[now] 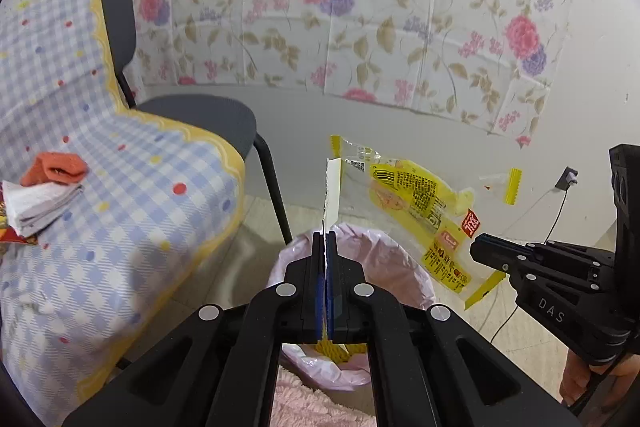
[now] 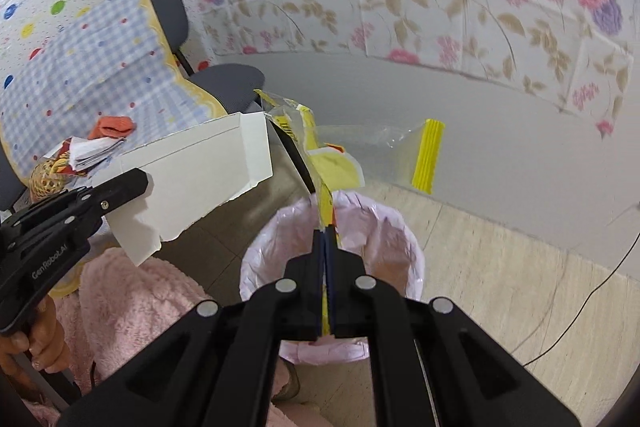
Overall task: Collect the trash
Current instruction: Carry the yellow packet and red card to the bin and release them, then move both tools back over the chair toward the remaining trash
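Risk sits in the drop: left tongs (image 1: 326, 239) clamped on torn white cardboard (image 2: 192, 183), right tongs (image 2: 325, 231) clamped on a yellow wrapper (image 1: 424, 203), both above the pink-lined bin (image 2: 404, 247). Light wrapper could drift past the bin's rim onto the floor (image 2: 500, 267); cardboard may catch the rim.

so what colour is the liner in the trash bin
Pale pink. The liner shows best in the right wrist view, below the tool.
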A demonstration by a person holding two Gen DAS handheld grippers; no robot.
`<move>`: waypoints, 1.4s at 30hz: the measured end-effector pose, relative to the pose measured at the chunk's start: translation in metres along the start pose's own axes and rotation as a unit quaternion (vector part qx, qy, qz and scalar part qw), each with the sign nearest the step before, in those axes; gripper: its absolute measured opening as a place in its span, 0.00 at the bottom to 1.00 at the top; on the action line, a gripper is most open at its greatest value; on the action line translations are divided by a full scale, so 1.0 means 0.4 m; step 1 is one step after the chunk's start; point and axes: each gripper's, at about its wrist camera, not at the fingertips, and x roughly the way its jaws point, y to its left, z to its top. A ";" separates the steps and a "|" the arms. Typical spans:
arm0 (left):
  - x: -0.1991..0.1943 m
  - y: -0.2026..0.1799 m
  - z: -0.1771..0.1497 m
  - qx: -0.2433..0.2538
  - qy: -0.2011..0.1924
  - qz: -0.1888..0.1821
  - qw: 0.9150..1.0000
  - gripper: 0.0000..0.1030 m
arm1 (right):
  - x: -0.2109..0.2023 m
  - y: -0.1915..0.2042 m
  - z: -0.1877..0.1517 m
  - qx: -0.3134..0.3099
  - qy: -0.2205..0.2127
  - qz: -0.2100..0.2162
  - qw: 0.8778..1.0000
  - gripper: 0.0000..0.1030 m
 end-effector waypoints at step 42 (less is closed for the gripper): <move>-0.297 0.434 -0.047 -0.161 -0.057 0.259 0.950 0.47 | 0.013 0.458 0.215 -0.200 -0.059 0.170 0.963 0.36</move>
